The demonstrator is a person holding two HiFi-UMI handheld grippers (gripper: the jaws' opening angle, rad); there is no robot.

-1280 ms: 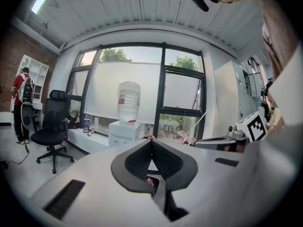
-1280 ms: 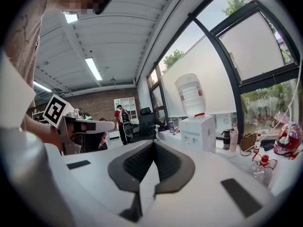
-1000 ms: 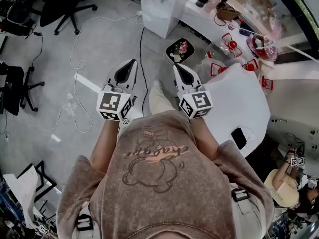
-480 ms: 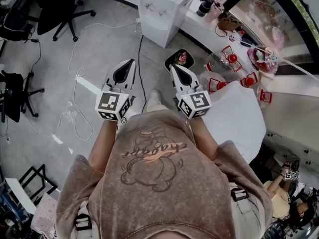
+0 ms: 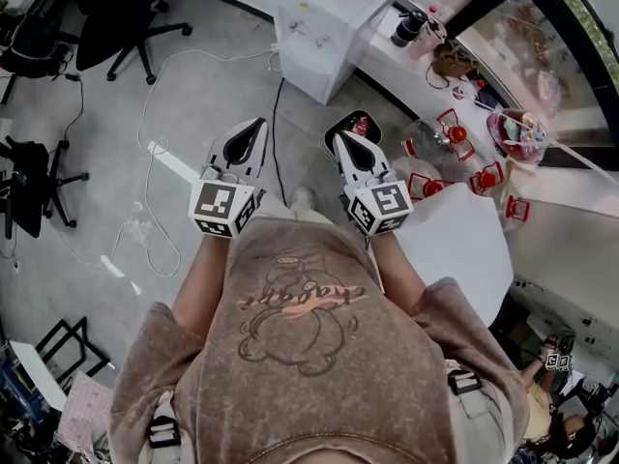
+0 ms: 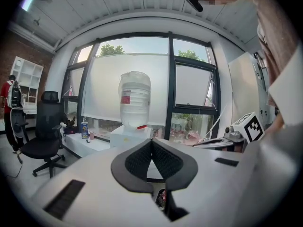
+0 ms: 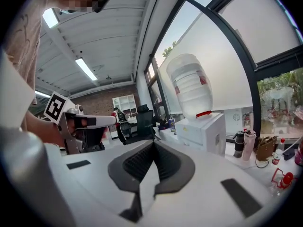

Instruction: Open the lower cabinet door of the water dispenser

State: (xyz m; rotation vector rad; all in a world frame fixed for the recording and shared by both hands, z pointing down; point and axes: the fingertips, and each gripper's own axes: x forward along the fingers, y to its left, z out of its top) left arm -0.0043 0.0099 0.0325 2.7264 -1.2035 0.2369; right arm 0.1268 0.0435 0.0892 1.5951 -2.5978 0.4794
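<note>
Water dispenser (image 5: 311, 39) stands at the far end of the grey floor (image 5: 193, 85), a white box set against the long white counter (image 5: 387, 51) that runs under the windows. In both gripper views its clear bottle (image 6: 135, 100) sits upside down on top, with a red part at the neck. Its front is plain white, and the lower cabinet door cannot be told apart from the rest of it at this range.

Both grippers are held side by side in front of the person's chest, pointing toward the dispenser and well apart from it. The left gripper (image 5: 253, 126) has its jaws together, dark pads meeting at the tip, with nothing between them. The right gripper (image 5: 340, 141) is the same, jaws pressed together and empty. Each carries a marker cube (image 5: 222, 208) at its near end.

A black office chair (image 5: 126, 8) stands at the far left, and a pale cable (image 5: 145, 114) loops over the floor near it. To the right, a white table (image 5: 455, 235) lies near the person, with several red-and-white items (image 5: 450, 129) on the floor beyond it. A dark flask (image 5: 408, 27) stands on the counter right of the dispenser.
</note>
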